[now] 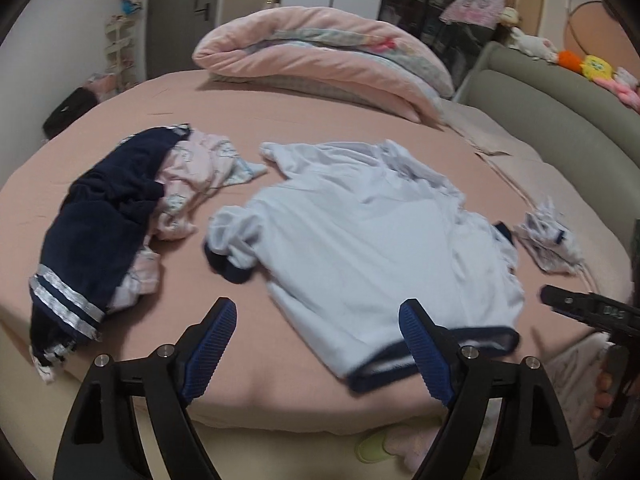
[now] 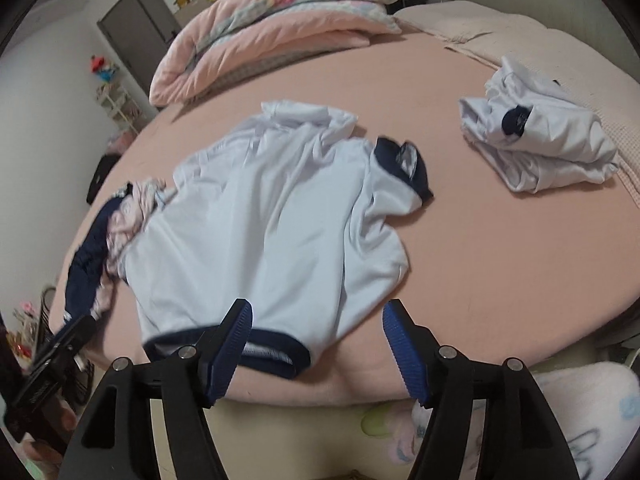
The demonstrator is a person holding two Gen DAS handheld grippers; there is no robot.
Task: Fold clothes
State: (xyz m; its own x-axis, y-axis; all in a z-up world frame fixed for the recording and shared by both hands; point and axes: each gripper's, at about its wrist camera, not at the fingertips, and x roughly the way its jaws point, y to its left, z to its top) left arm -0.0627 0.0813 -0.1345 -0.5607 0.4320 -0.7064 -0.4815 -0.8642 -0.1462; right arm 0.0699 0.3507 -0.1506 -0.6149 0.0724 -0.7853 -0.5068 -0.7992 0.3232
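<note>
Both tongs, left (image 1: 318, 322) and right (image 2: 316, 322), hang spread wide, grasping nothing, at six o'clock above the white shirt's (image 1: 360, 232) navy hem (image 2: 256, 346); it lies flat mid-bed (image 1: 240, 120), another folded shirt (image 2: 540, 144) at two o'clock.

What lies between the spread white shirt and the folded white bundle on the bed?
Only bare pink sheet separates the white shirt from the folded bundle; the right wrist view shows it best.

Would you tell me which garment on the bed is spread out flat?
The pale blue shirt with the navy hem, right before both grippers; the navy-and-pink heap is crumpled, and the white garment is bundled.
</note>
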